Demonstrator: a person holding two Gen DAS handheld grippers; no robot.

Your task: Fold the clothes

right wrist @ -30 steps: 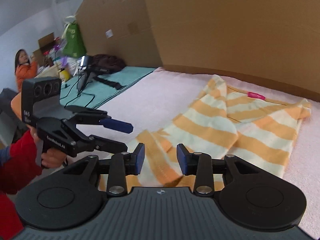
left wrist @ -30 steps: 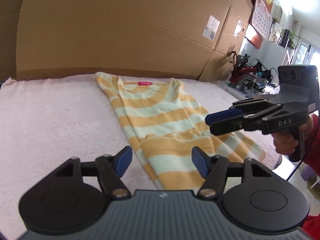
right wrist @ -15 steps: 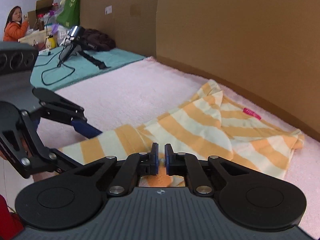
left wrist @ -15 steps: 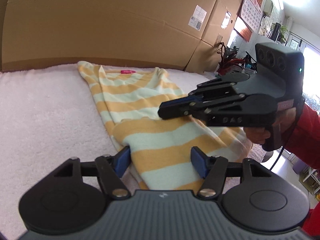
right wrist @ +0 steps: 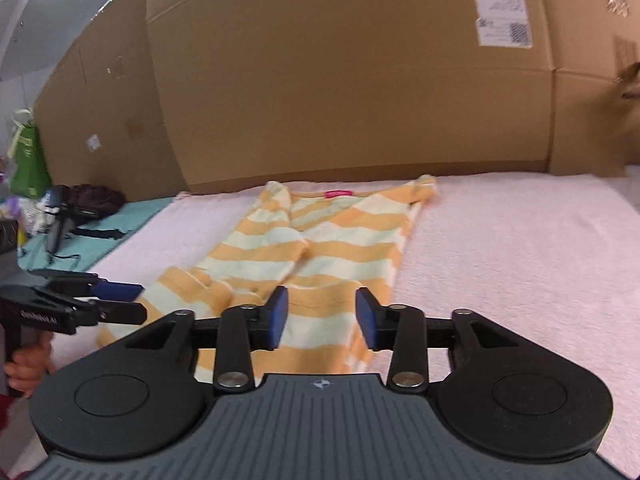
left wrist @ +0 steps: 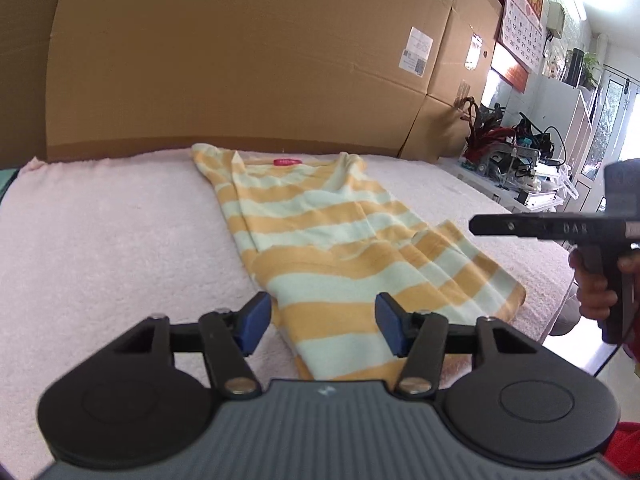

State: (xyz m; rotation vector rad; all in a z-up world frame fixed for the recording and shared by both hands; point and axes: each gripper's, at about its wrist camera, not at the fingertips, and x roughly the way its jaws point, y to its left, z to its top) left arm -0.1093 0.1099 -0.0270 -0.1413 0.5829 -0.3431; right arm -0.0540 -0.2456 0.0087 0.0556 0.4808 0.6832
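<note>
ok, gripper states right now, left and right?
Left gripper: open, holding nothing, over the near end of the striped shirt.
Right gripper: open, holding nothing, also over the shirt.

Left gripper (left wrist: 323,322): jaws spread wide, blue pads (left wrist: 253,323) apart, nothing between. Right gripper (right wrist: 322,317): likewise spread, empty. Bare hand (left wrist: 596,280) wraps right gripper's handle.

Both wrist cams sit low at the near edge, facing the tall brown cardboard wall (left wrist: 248,60), close over the same orange-and-white striped shirt (left wrist: 340,248) (right wrist: 320,240) on pink towelling (right wrist: 520,240).
</note>
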